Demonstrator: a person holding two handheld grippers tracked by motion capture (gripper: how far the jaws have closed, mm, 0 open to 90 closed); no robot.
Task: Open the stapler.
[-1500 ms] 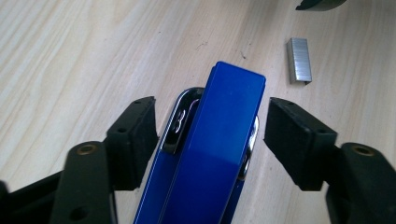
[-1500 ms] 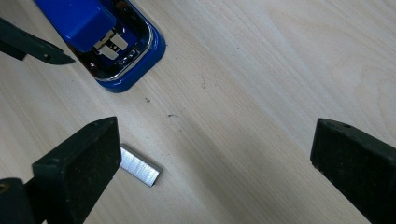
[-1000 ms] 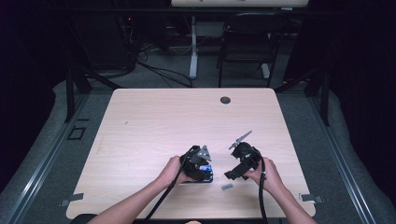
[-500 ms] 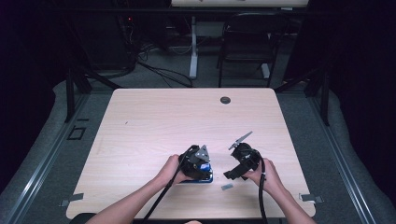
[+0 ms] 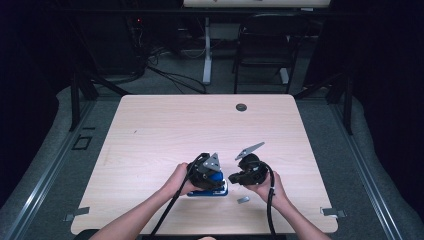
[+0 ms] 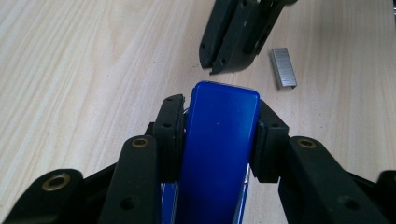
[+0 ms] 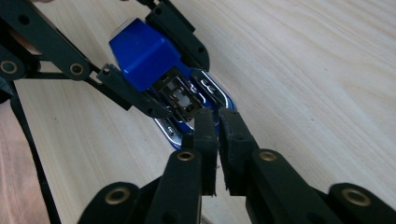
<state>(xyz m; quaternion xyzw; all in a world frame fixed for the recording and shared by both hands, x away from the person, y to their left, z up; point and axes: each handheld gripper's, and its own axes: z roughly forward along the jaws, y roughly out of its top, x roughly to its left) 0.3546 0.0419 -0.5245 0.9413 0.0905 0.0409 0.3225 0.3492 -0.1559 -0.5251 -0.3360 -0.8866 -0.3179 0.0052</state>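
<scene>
The blue stapler (image 6: 219, 140) is clamped between the pads of the left gripper (image 6: 219, 126) near the table's (image 5: 150, 130) front edge. The right gripper (image 7: 217, 135) — its jaws just closed, nothing between them — is seen at the stapler's 3 o'clock. A staple strip (image 6: 283, 67) lies at 4 o'clock.

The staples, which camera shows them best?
The left gripper view: the staples lie sharp and close on the table, a grey strip beside the right hand-held gripper. The high view shows them as a tiny grey speck. In the right gripper view I can't make them out.
</scene>
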